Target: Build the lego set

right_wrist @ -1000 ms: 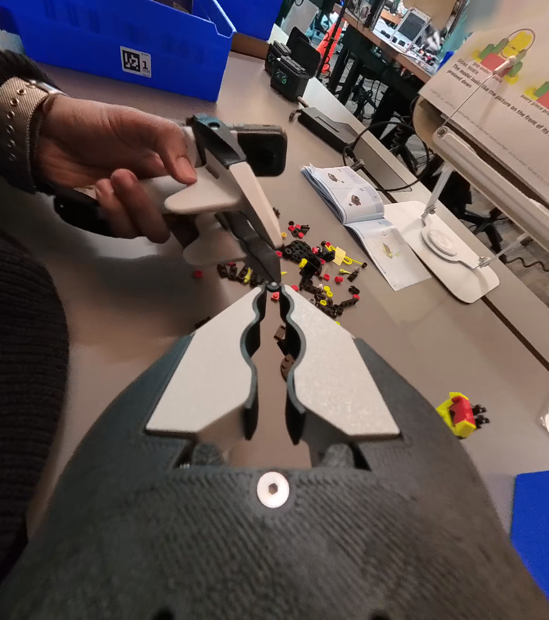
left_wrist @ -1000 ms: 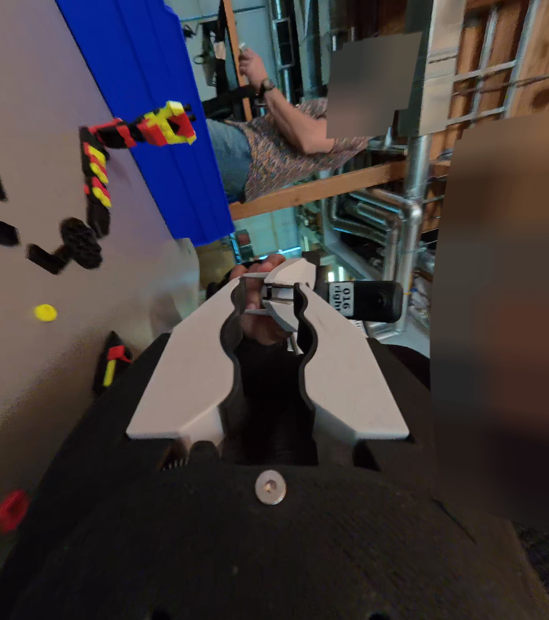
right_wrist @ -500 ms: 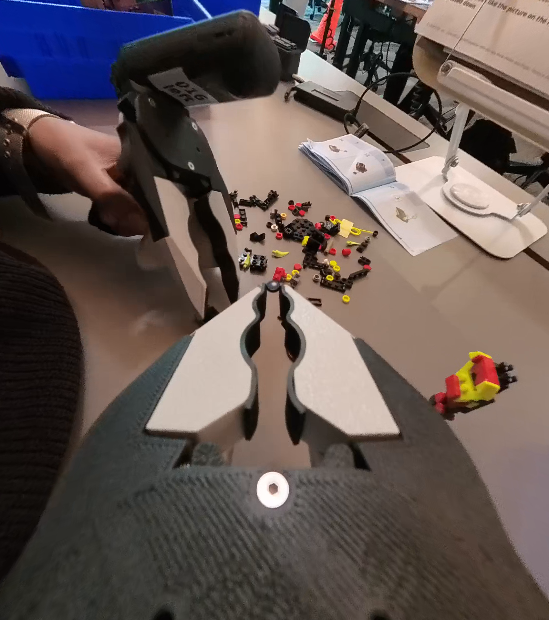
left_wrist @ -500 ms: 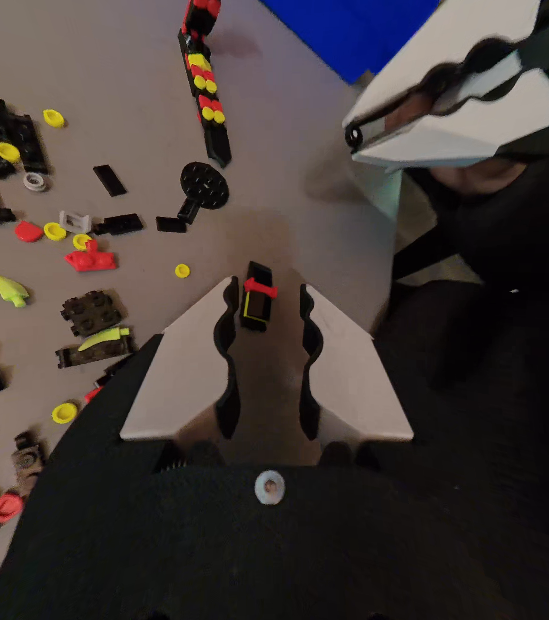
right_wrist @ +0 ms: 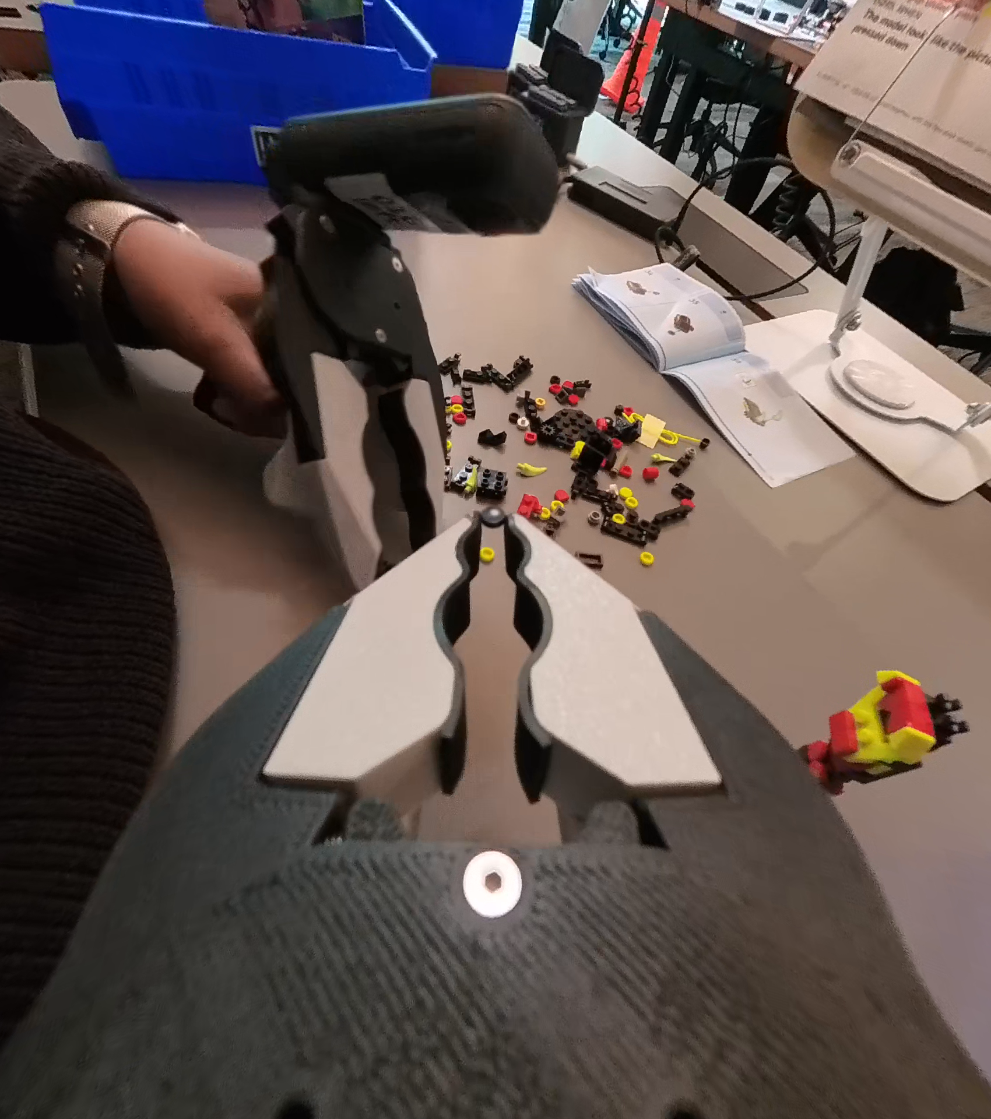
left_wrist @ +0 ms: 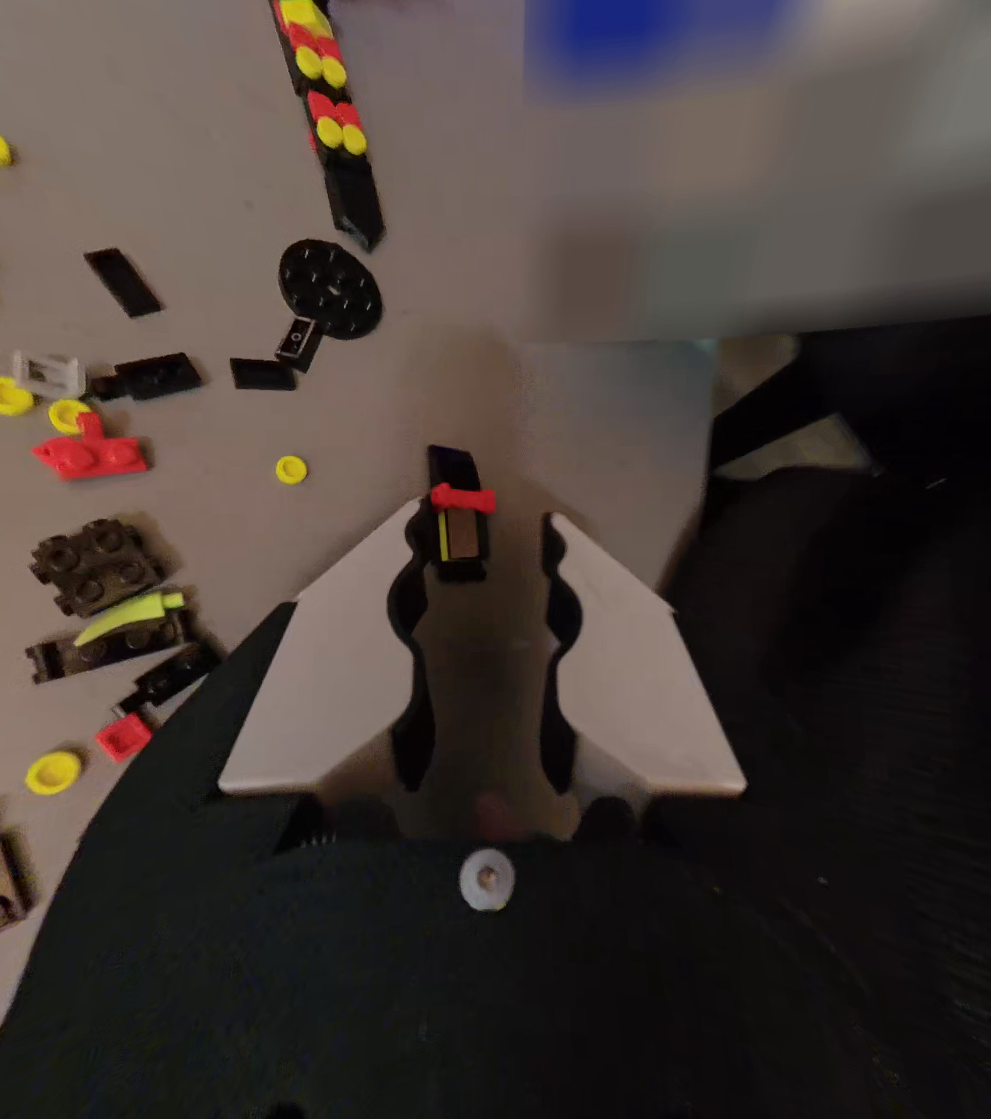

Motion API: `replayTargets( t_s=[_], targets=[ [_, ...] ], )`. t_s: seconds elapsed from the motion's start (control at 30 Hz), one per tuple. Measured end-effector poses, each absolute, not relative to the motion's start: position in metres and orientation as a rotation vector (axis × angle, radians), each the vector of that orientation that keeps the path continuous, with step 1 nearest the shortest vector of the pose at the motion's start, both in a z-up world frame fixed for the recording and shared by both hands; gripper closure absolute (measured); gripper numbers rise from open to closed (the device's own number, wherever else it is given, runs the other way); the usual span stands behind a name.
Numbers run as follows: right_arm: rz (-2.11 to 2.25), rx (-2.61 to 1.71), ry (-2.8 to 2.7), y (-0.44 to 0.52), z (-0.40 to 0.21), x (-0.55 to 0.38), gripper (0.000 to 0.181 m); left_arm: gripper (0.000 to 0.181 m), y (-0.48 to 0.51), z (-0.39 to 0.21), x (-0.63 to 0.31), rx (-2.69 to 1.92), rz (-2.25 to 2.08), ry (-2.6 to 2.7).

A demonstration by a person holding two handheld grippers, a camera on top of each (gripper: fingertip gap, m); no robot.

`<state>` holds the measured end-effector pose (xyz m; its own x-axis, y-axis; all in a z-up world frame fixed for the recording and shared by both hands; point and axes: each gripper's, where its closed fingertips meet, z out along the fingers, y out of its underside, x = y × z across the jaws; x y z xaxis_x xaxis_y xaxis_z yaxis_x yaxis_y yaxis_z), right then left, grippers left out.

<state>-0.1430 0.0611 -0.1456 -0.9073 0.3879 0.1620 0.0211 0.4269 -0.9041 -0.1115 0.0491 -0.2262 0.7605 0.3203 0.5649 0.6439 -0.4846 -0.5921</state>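
Left gripper (left_wrist: 484, 514) gapes over a black piece (left_wrist: 458, 533); right gripper (right_wrist: 492, 525) pinches a dark stud (right_wrist: 492, 516) (tiny).

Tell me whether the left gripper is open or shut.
Open. The left gripper shows a wide gap, with the small black piece on the table beside its left finger, not clamped.

A small black sub-assembly (left_wrist: 458, 525) with a red clip across it and a yellow edge strip is seen lying flat on the table (left_wrist: 481, 242). Beyond it, a black round plate (left_wrist: 329, 297) and a long black strip (left_wrist: 329, 121) studded red and yellow are laid, seemingly part-built. Loose pieces (right_wrist: 578, 460) are scattered left of the sub-assembly.
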Motion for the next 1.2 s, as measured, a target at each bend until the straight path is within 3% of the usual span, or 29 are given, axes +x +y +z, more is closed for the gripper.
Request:
replayTargets(
  t_s=[0.03,0.17,0.3,0.4,0.5,0.63,0.87,1.0,1.07,1.2],
  targets=[
    [1.479,-0.341,-2.332,0.061,-0.144,-0.142,0.176,0.153,0.05,-0.22,-0.115,-2.029,-0.547,-0.782],
    [1.462,-0.31,-2.332,0.06,-0.144,-0.14,0.177,0.153,0.045,-0.192,-0.133,-1.722,-0.745,-0.92],
    [1.445,-0.296,-2.339,0.059,-0.146,-0.139,0.176,0.13,0.043,-0.19,-0.13,-1.796,-0.662,-0.827],
    [1.45,-0.307,-2.338,0.06,-0.146,-0.14,0.176,0.115,0.047,-0.207,-0.122,-2.041,-0.382,-0.696],
    [1.457,-0.317,-2.334,0.061,-0.145,-0.141,0.176,0.114,0.048,-0.223,-0.123,-2.24,-0.03,-0.574],
    [1.456,-0.321,-2.337,0.062,-0.146,-0.142,0.176,0.114,0.046,-0.228,-0.124,-2.297,0.11,-0.524],
    [1.46,-0.339,-2.338,0.063,-0.147,-0.144,0.176,0.156,0.036,-0.208,-0.144,-2.12,0.087,-0.614],
    [1.463,-0.346,-2.334,0.063,-0.146,-0.145,0.176,0.166,0.024,-0.177,-0.163,-1.96,0.232,-0.625],
    [1.46,-0.347,-2.341,0.063,-0.147,-0.144,0.176,0.181,0.023,-0.159,-0.163,-1.843,0.191,-0.625],
    [1.443,-0.343,-2.365,0.062,-0.151,-0.143,0.176,0.181,0.01,-0.162,-0.181,-1.865,0.363,-0.7]
  ],
)
